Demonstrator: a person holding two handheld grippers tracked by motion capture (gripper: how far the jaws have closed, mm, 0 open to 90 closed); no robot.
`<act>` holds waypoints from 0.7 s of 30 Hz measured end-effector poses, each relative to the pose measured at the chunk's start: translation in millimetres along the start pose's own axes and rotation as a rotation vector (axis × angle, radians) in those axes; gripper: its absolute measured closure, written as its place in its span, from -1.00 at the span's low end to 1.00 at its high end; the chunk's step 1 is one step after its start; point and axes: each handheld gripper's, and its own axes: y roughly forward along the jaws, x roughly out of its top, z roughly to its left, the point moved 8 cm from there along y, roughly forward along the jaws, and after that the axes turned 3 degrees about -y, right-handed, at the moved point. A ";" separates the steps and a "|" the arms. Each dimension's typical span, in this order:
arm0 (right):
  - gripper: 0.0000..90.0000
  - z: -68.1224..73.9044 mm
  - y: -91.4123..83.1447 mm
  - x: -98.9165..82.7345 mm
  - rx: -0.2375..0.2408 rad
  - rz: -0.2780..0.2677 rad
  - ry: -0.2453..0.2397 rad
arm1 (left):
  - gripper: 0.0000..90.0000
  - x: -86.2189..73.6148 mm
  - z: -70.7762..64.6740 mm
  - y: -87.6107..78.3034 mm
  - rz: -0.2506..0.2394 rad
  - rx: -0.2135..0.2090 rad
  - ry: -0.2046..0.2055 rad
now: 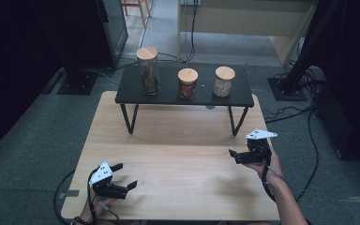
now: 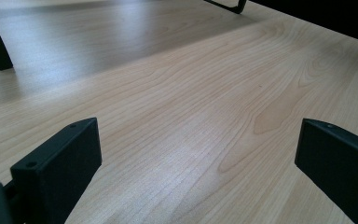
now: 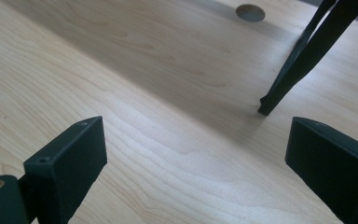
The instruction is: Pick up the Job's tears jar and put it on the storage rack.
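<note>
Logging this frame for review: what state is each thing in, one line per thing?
Tall jar: upright on the shelf, wooden lid on.
Middle jar: upright, lid on.
Right jar: upright, lid on.
Black shelf: standing on the table, legs down.
Left tool: open, holding nothing, low over the table.
Right tool: open, holding nothing.

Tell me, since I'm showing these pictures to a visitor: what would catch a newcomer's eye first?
Three clear glass jars with round wooden lids, a tall one at left, a reddish-filled one in the middle and a pale-filled one at right, stand in a row on a low black shelf at the far end of the light wooden table. Nearer, the left gripper and right gripper are both open, holding nothing.
</note>
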 end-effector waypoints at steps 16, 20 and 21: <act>-0.89 5.9 12.6 -30.8 0.008 0.009 0.028 | -0.99 0.0 -0.2 0.1 0.000 0.001 0.001; -0.89 7.2 13.5 -36.4 0.005 0.005 0.030 | -0.99 -0.1 -0.5 0.2 0.000 0.001 0.001; -0.89 7.5 13.7 -37.8 0.006 0.006 0.033 | -0.99 -0.2 -0.5 0.3 -0.001 0.001 0.001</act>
